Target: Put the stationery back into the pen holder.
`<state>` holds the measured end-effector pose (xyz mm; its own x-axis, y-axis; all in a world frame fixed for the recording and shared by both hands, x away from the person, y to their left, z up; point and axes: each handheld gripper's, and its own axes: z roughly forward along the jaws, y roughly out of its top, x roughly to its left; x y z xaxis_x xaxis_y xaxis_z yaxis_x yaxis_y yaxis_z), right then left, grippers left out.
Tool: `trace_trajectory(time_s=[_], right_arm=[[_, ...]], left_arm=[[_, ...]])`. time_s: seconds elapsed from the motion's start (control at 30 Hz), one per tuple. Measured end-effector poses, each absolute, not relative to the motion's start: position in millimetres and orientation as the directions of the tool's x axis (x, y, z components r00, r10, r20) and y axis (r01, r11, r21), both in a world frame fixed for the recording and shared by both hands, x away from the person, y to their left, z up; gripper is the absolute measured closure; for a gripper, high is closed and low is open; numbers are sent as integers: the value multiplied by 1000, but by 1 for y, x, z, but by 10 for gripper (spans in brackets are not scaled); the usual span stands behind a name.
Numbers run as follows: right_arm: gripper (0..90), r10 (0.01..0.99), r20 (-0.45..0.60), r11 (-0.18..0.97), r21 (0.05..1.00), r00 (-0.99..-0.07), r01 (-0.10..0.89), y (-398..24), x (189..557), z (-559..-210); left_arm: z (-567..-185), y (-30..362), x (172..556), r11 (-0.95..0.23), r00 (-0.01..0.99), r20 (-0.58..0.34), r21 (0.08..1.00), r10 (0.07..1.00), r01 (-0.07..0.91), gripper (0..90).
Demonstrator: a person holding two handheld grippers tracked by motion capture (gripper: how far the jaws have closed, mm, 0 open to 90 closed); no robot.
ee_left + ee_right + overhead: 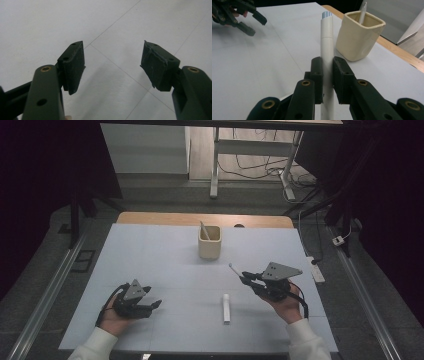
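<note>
One white pen (327,50) sits clamped between the right hand-held gripper (327,75) pads.

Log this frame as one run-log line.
right gripper: shut on pen | left gripper: open, nothing held | cup: one pen inside | table: second pen lying

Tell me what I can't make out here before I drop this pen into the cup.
- Cup inside: its wall hides the lower end of the pen standing in it, right gripper view.
- Held pen: rear end cut off by the bottom edge, between the right gripper pads.
- Pen lying on the mat: too small in the high view to tell cap from barrel.
</note>
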<state>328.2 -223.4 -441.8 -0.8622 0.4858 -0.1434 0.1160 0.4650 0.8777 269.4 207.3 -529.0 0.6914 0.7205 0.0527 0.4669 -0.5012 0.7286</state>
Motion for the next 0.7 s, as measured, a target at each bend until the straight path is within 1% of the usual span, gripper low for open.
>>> trace_trajectory(time_s=[0.7], right_arm=[[786, 534, -136, 379, 921, -835, 93, -210, 341, -423]], left_arm=[[-529, 207, 270, -501, 687, 56, 726, 725, 470, 348]])
